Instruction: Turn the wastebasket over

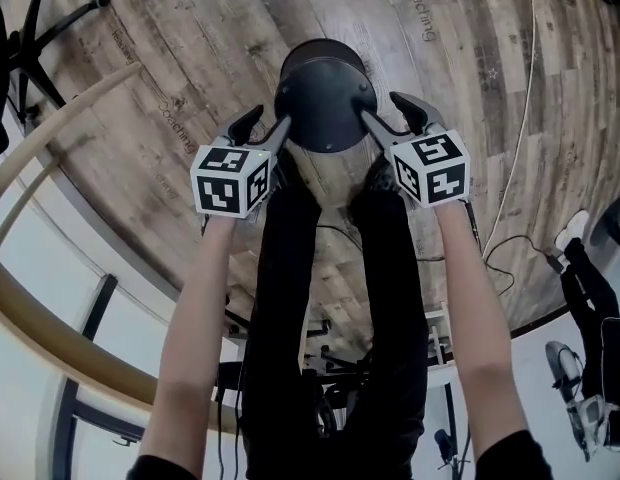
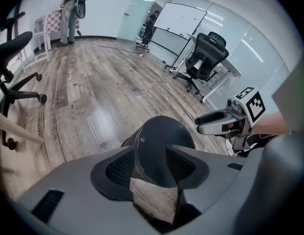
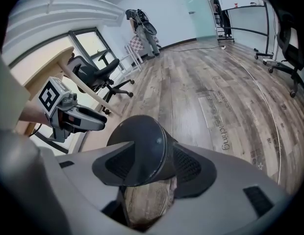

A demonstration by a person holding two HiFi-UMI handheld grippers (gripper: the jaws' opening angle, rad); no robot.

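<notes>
The dark, smooth-walled round wastebasket (image 1: 325, 93) stands inverted on the wood-plank floor (image 1: 190, 98), its flat closed base up. The left gripper (image 1: 270, 118) and right gripper (image 1: 382, 108) flank it left and right, their grey jaws spread and pinching nothing.

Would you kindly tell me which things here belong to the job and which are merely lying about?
For the job:
- wastebasket
- left tool, open
- right tool, open

Lying about:
- office chair
- whiteboard
- person in the background
</notes>
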